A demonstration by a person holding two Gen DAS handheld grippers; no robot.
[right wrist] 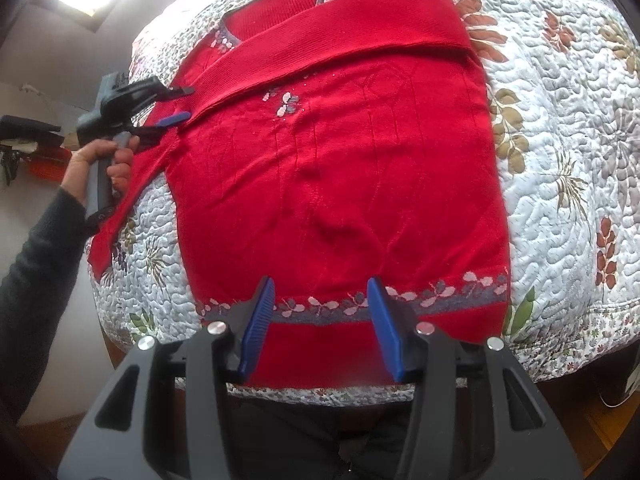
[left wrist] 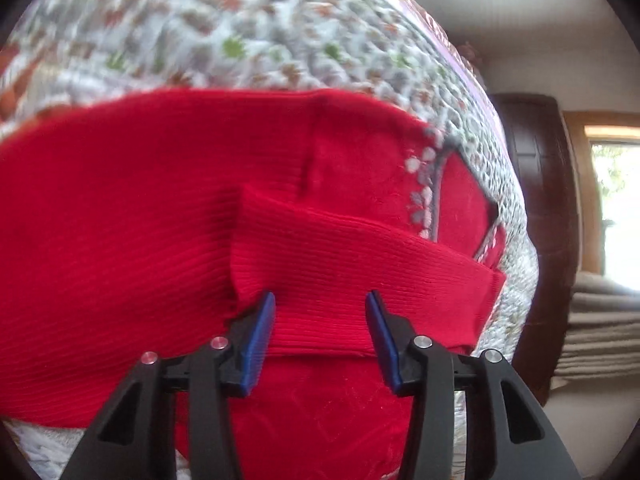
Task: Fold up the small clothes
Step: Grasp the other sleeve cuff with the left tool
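Red sweater (right wrist: 340, 168) spread flat on floral quilt (right wrist: 560, 160), neckline far, patterned hem near.
One sleeve (right wrist: 328, 40) folded slantwise across chest. Left gripper (left wrist: 322, 320) wide over that sleeve's cuff; right gripper (right wrist: 322, 308) wide above hem.
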